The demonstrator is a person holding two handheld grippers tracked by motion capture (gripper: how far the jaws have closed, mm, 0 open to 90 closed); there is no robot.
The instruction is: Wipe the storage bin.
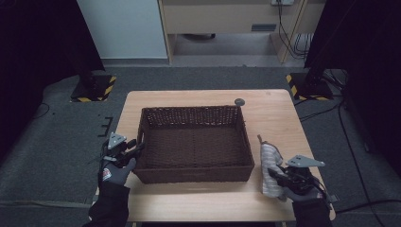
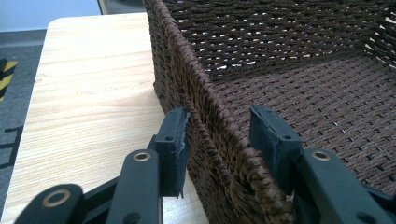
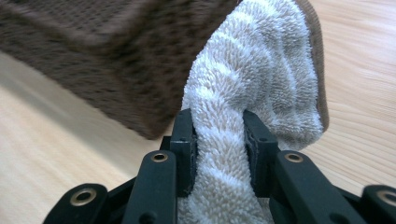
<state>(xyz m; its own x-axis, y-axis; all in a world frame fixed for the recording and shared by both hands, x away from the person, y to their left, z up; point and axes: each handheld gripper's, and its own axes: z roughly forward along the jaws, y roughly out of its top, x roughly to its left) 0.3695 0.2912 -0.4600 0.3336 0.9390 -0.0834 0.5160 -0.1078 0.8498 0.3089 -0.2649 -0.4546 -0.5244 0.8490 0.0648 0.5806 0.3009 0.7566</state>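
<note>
My right gripper [image 3: 218, 140] pinches a fluffy white towel [image 3: 261, 79] just right of the brown woven basket [image 1: 194, 142] on the pale wooden table [image 1: 274, 106]. My left gripper [image 2: 219, 140] straddles the basket's stiff braided left rim, jaws spread. I should steady that rim, then lift the soft, limp towel clear over the wall.

The rectangular woven wicker basket [image 1: 194, 142] was dark brown throughout. The fluffy terry towel [image 3: 261, 88] was off-white with faint grey stripes and what looked like a brown edge band. The wooden table [image 1: 274, 113] was pale, with fine grain. Both pairs of jaws were black.
</note>
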